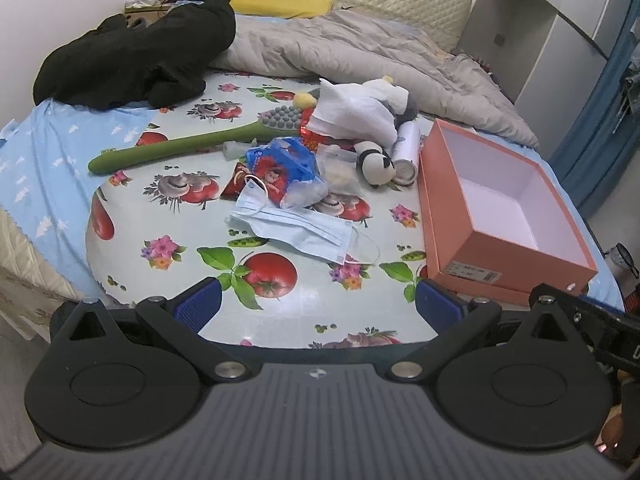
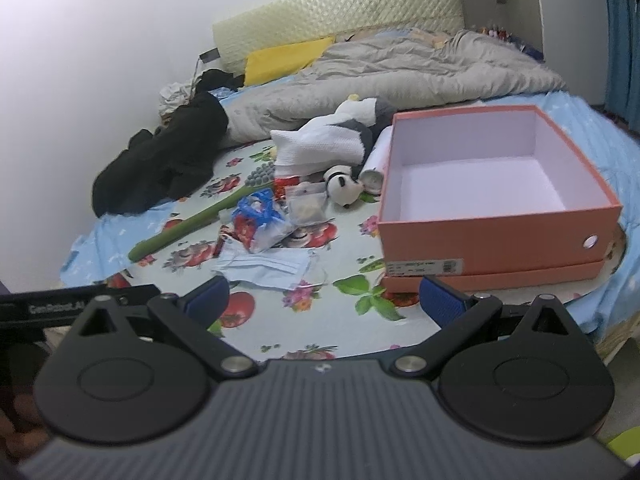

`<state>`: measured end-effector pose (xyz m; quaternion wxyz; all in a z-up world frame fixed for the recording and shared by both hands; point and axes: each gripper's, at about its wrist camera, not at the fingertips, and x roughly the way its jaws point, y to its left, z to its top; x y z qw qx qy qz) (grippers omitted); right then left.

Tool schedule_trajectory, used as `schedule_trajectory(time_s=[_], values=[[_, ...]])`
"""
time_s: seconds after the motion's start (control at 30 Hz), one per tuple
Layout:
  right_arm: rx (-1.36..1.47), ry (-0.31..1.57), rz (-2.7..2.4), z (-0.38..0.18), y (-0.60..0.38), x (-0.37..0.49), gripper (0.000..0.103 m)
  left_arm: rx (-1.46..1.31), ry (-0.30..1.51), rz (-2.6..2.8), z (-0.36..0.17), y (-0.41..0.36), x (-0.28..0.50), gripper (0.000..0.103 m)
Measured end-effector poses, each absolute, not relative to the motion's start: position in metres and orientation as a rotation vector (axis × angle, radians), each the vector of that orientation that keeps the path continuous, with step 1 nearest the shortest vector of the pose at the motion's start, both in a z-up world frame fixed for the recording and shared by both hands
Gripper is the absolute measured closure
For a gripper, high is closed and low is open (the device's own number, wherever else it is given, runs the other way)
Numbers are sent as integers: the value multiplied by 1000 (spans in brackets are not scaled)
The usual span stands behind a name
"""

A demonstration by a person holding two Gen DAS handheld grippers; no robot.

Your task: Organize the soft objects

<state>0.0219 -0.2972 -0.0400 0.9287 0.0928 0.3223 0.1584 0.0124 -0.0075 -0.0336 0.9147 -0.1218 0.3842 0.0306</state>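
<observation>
Hovering, left gripper [image 1: 318, 304]: jaws wide apart, holding nothing, at the near edge of the cloth [image 1: 132, 216].
Hovering, right gripper [image 2: 324, 300]: jaws equally spread, bare, just before the box [image 2: 492, 240].
Mask [image 1: 304, 230]: nearest; light, limp, likely best pinched at its pleated middle.
Bag [image 1: 288, 166]: just behind; crinkly, probably slippery.
Panda [image 1: 374, 162]: beside the box; soft, squeezable at the body.
Plush [image 1: 360, 110]: farthest; bulky, yielding.
Box: open, nothing inside.

Glossy printed oilcloth [image 1: 168, 216] covers the bed; matt pink cardboard box [image 1: 452, 216], pleated non-woven face mask [image 1: 304, 232], crinkly plastic bag [image 1: 288, 164], fuzzy panda plush [image 1: 374, 162].
</observation>
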Motion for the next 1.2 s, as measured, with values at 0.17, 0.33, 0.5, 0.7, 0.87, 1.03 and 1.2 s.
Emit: schedule_trajectory(time_s=[0.17,0.33,0.5,0.7,0.87,1.03,1.2], values=[[205,657,355,-40,-296,26,0,-283,779,89,-36,-4,15,0],[223,663,357,-45,-292,34,0,-276,800,126,-43,1,20,0],[222,694,368,-50,-278,48,0,-295,807,141,-53,16,29,0],[193,713,391,-56,-260,68,0,-301,828,170,-64,30,46,0],[182,715,397,-60,-250,93,0,-311,846,172,-79,39,67,0],[156,705,434,-63,-233,119,0,-361,865,172,-102,49,95,0],[124,733,447,-78,-214,154,31,-431,884,171,-127,61,124,0]])
